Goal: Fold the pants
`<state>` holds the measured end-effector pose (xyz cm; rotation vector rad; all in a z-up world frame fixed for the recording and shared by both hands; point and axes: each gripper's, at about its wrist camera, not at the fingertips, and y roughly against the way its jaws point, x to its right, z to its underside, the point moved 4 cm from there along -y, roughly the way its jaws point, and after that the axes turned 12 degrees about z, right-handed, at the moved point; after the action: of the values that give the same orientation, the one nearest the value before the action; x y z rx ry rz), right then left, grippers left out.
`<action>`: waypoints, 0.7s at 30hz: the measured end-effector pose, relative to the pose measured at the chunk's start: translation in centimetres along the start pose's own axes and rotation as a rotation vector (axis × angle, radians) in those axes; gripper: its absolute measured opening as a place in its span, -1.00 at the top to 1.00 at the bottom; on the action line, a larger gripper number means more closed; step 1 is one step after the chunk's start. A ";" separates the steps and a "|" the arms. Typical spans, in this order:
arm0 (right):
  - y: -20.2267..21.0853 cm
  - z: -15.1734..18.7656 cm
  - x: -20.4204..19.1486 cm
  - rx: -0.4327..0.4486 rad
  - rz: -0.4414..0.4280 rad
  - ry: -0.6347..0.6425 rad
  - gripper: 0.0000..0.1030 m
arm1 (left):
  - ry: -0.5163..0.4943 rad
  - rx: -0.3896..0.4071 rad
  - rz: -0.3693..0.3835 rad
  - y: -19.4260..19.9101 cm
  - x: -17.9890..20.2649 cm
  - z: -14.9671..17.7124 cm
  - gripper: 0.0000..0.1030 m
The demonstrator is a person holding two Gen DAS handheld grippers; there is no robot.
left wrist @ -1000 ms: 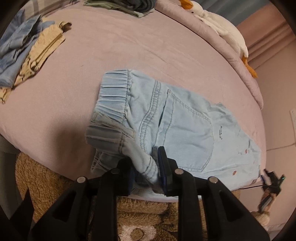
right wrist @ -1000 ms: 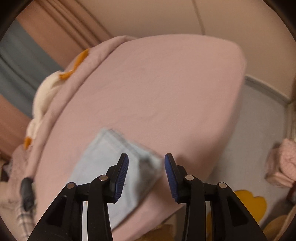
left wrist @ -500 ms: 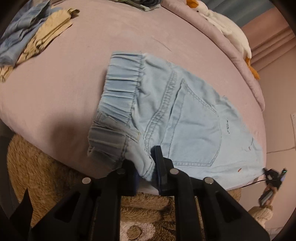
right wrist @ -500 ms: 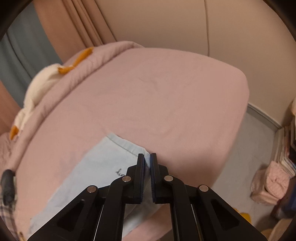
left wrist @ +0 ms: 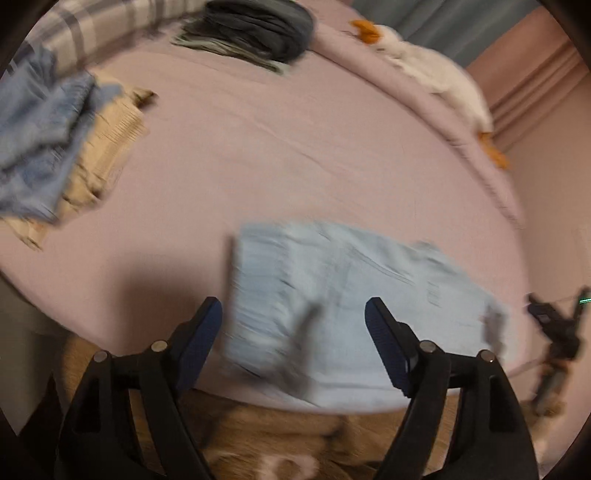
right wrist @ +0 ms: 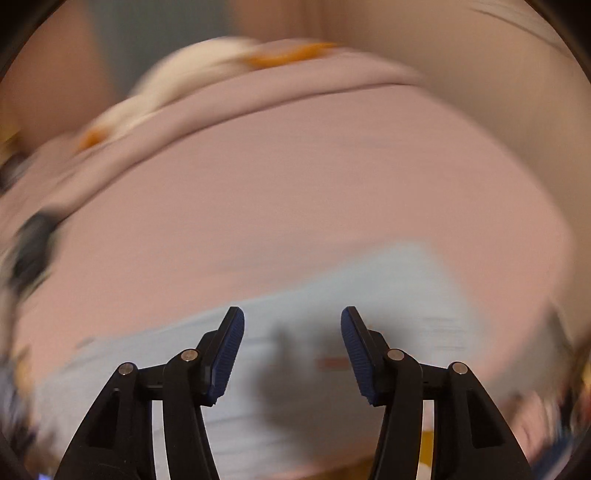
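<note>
The light blue denim pants (left wrist: 343, 302) lie folded flat near the front edge of the pink bed (left wrist: 295, 158). Both views are blurred by motion. My left gripper (left wrist: 293, 325) is open and empty, its fingers spread just above the pants' near edge. In the right wrist view the pants (right wrist: 369, 291) lie under and ahead of my right gripper (right wrist: 291, 347), which is open and empty above them. The other gripper (left wrist: 554, 328) shows at the right edge of the left wrist view.
A pile of blue and beige clothes (left wrist: 55, 147) lies at the bed's left. Dark folded clothes (left wrist: 255, 33) sit at the far side. A white plush goose (left wrist: 432, 77) lies along the far right edge. A brown fuzzy rug (left wrist: 280, 435) is below the bed.
Both grippers have opened and let go of the pants. Both have pulled back from the cloth, and the pants now lie flat on the bed.
</note>
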<state>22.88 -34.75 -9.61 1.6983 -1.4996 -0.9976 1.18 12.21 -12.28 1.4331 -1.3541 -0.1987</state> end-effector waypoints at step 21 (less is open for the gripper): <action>-7.3 2.3 -23.7 -0.302 -0.242 0.392 -0.06 | 0.005 -0.065 0.064 -3.7 -2.9 2.2 0.35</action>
<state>23.22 -10.22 -14.21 1.7529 -0.8635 -0.8935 0.79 12.30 -17.49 1.3340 -1.3752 -0.1958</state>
